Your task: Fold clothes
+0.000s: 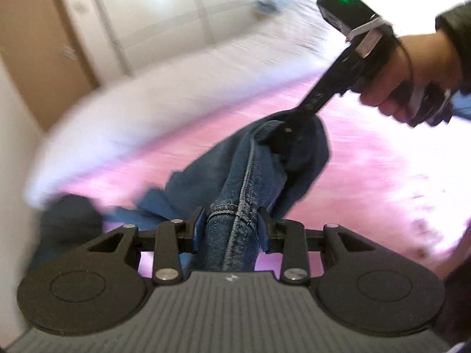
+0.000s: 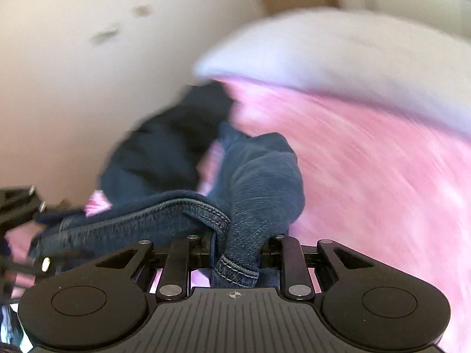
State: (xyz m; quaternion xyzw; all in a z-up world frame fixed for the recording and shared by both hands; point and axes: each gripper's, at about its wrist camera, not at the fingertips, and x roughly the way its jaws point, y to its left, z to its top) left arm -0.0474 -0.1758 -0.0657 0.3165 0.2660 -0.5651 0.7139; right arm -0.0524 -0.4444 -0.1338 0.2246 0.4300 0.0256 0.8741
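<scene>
Left wrist view: we see the left gripper clamped on a seamed, hemmed bunch of the jeans, which stretch away above the pink bed. Further along, the right gripper bites into the same denim, a hand on its handle. From the right wrist, its jaws pinch a hemmed fold. The rest trails toward the bed's edge, near what may be a pillow, though blur hides detail.
</scene>
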